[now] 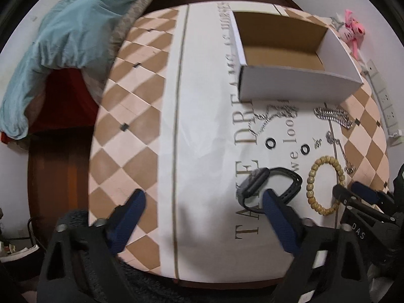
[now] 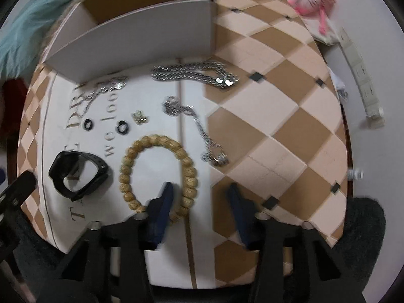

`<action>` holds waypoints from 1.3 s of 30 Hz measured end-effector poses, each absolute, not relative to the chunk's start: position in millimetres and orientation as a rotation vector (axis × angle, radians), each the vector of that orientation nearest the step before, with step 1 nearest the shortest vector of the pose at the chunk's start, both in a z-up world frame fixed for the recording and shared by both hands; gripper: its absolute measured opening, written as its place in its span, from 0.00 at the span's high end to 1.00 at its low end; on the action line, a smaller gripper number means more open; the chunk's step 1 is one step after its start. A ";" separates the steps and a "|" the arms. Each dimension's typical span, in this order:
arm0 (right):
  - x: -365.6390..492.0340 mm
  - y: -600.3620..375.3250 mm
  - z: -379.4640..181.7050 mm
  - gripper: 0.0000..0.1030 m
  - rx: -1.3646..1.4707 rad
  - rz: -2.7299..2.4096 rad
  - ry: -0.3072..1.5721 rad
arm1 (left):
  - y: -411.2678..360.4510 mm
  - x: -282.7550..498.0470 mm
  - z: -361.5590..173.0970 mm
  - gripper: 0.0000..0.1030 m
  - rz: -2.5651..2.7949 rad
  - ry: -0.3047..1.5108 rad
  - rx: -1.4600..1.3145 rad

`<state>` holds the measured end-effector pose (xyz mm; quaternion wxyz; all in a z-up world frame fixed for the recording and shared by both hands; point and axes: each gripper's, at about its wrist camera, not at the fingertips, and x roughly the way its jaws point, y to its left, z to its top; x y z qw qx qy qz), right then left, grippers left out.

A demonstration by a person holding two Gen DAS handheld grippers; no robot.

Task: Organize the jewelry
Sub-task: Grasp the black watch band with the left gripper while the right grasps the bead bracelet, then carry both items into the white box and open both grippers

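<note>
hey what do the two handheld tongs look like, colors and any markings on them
Both tongs have black angular plastic bodies with triangular cut-outs and silver bolt heads. The left tongs carry dark blue textured fingers; the right tongs have matching blue fingers. White letters "DAS" show on the right tongs' body. No cables visible.

- The tablecloth has big gold letters on its white middle part. From the left wrist view they read "TAKE DRE", and then the box hides the rest.
- Smaller grey letters beside them read "we loo", with jewelry lying over the end.
- More print runs along the cloth past the box, too blurry to read.
- The right gripper has white letters "DAS" on its black body.
</note>
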<state>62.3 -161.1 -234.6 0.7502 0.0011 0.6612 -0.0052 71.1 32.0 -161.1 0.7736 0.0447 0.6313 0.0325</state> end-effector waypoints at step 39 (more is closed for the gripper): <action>55.3 -192.0 -181.8 0.91 0.202 0.070 1.402 | 34.1 35.7 -157.1 0.91 -0.107 1.327 -0.012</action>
